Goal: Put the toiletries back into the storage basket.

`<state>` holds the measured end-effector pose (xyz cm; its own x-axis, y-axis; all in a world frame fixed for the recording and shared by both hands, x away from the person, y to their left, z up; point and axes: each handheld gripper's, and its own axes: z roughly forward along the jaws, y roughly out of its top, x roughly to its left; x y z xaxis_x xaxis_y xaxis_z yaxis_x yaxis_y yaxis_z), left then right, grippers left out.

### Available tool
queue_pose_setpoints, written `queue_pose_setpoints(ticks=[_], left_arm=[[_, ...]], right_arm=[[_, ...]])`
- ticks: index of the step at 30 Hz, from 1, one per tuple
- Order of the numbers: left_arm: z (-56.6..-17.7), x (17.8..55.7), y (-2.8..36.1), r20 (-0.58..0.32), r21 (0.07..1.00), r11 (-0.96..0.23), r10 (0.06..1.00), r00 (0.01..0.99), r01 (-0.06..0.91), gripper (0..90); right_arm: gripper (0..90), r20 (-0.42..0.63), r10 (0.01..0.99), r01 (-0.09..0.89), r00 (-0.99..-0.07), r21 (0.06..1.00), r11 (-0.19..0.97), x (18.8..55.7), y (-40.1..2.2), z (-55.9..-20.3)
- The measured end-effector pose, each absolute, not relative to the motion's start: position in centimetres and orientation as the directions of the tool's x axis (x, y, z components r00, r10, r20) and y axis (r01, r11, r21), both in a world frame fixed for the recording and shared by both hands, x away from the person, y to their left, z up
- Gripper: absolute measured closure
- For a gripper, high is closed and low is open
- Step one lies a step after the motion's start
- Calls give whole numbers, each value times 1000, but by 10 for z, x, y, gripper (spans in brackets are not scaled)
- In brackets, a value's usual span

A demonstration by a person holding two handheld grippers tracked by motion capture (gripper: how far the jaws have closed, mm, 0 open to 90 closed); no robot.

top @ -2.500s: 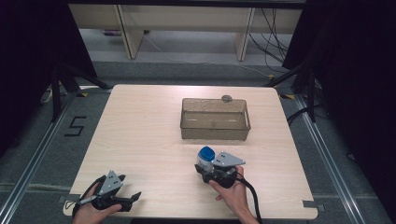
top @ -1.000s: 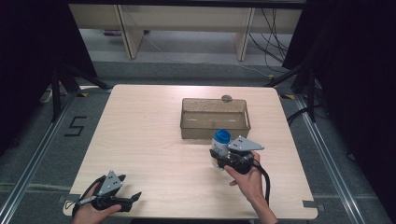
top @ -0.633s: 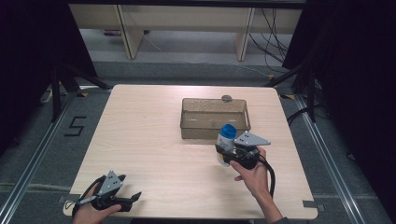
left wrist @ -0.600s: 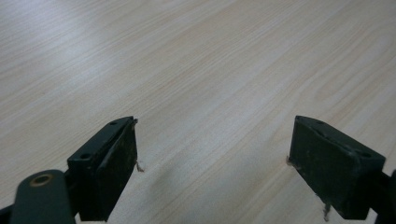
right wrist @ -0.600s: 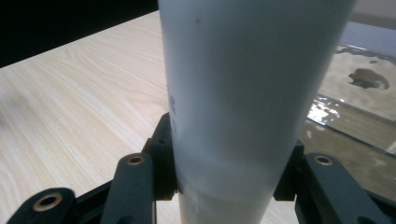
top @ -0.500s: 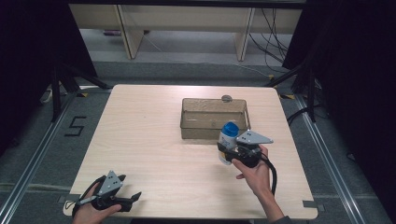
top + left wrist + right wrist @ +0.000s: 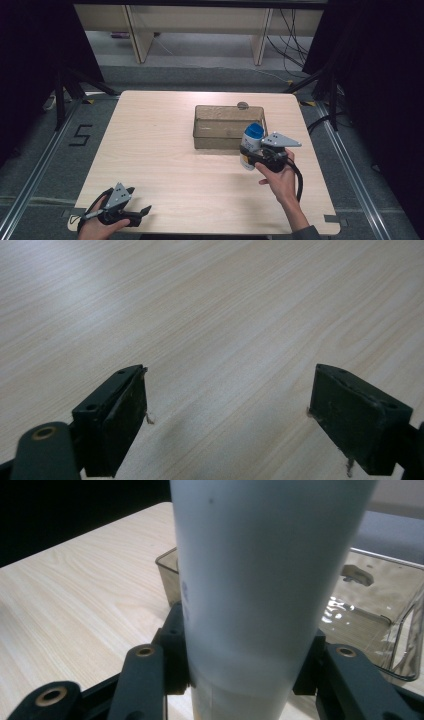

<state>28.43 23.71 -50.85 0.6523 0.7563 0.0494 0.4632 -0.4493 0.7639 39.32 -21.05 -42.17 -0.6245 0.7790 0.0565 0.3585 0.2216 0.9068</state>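
Note:
A white bottle (image 7: 250, 146) with a blue cap is held upright in my right gripper (image 7: 256, 156), just in front of the right end of a clear smoky plastic bin (image 7: 220, 128). In the right gripper view the white bottle (image 7: 260, 580) stands between both black jaws, which press on its sides, with the bin (image 7: 380, 625) right behind it. My left gripper (image 7: 136, 214) rests near the table's front left edge, held by a hand. In the left gripper view its jaws stand wide apart over bare wood, with nothing between them (image 7: 227, 407).
The light wooden table (image 7: 150, 145) has open wood to the left of the bin. A small round dark object (image 7: 243, 105) lies just behind the bin's far wall. Shelving legs and cables stand on the floor beyond the table.
My right gripper has carried the bottle up and away from the person, toward the bin's right front corner. The left gripper has stayed put.

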Motion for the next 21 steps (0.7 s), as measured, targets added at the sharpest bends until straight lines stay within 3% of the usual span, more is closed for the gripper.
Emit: queue_pose_setpoints(ticks=[15,17,21], left_arm=[[-507,284,238,43,760,-455,748,663,464,147],[-508,284,238,41,763,-450,750,660,464,147],[-507,285,238,46,759,-457,748,662,463,147]], right_arm=[[558,59,805,353,-590,916,192,402,-225,-409],[558,89,814,390,-574,904,176,401,-226,-406],[558,48,825,346,-563,920,183,407,-232,-401]])
